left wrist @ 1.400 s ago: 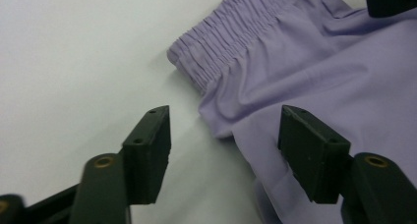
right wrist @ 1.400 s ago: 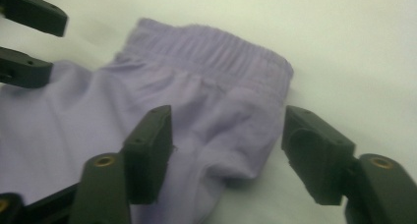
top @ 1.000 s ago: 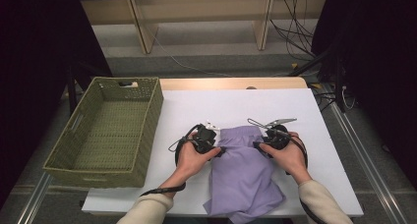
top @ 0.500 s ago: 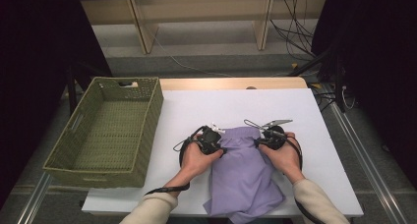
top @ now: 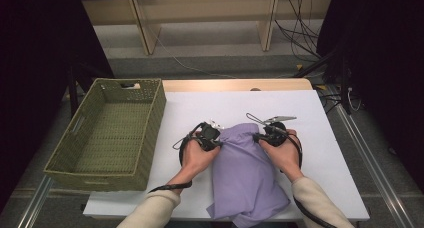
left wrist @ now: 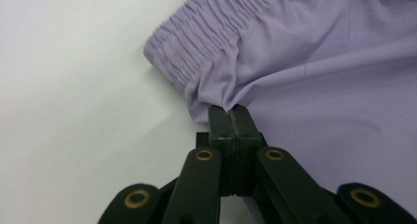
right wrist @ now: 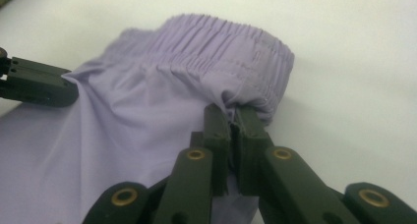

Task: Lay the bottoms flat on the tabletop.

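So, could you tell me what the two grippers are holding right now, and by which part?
Both hold the purple garment: the left gripper and right gripper have just closed, each pinching fabric just below the gathered waistband, at opposite sides.

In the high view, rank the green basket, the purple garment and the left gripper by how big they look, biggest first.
1. green basket: largest.
2. purple garment: clearly smaller than the basket.
3. left gripper, shut on the garment's edge: smallest by far.
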A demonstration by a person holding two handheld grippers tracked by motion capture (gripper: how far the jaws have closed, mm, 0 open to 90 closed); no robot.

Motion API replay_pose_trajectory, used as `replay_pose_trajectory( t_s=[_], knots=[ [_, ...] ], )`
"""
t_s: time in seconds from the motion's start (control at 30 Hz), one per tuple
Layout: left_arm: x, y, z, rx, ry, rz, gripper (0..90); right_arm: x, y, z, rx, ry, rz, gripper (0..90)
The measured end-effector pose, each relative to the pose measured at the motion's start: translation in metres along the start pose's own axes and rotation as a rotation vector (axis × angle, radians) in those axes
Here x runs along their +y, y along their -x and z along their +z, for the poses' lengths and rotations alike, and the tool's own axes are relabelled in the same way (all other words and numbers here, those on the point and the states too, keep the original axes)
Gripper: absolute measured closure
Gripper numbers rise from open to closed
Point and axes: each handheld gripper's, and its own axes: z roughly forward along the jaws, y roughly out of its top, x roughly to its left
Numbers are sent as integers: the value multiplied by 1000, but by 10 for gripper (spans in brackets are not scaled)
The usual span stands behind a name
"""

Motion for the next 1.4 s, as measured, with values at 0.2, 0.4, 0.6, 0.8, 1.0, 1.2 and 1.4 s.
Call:
replay_pose_trajectory(
  t_s=[0.2,0.4,0.6,0.8,1.0,1.2,1.4],
  knots=[
    [19,-11,-6,57,44,6,895,20,-3,-1,-20,59,-4,863],
    [30,-20,-7,107,82,10,891,35,-2,2,-60,102,-29,860],
    [30,-22,-6,143,95,14,708,36,3,8,-78,99,-39,765],
    [11,-14,-17,58,98,16,488,23,9,-7,-53,68,-32,649],
    [-20,0,-39,-4,127,35,305,-14,7,-36,9,2,-28,585],
    [-45,12,-60,-60,159,9,148,-44,5,-58,49,-50,-27,573],
    [-60,24,-71,-65,142,44,0,-65,2,-69,75,-64,-17,582]
  ],
)
